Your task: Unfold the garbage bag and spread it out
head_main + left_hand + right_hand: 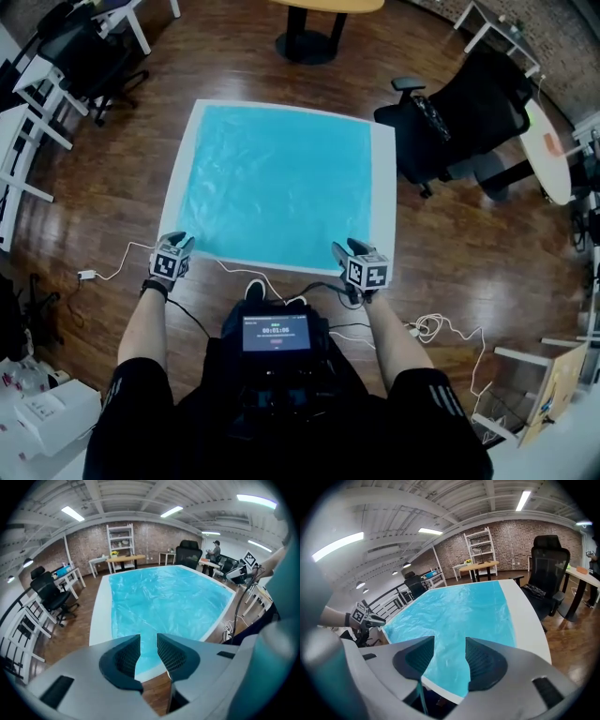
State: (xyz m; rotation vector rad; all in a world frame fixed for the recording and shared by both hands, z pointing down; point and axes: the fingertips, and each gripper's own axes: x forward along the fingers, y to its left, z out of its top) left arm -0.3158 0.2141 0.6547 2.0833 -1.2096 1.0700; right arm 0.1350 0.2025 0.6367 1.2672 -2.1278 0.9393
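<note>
One white square table (pixel 382 178) is seen from above on a wooden floor (pixel 469 253). One blue garbage bag (pixel 281 178) is spread flat over it, with white margins left bare at the left, right and near edges. One black office chair (pixel 469 112) is parked just beside the right edge. Two grippers are held over the near corners, angled downward. The left gripper (pixel 172 255) and right gripper (pixel 361 262) are both released, with jaws parted and nothing pinched.
</note>
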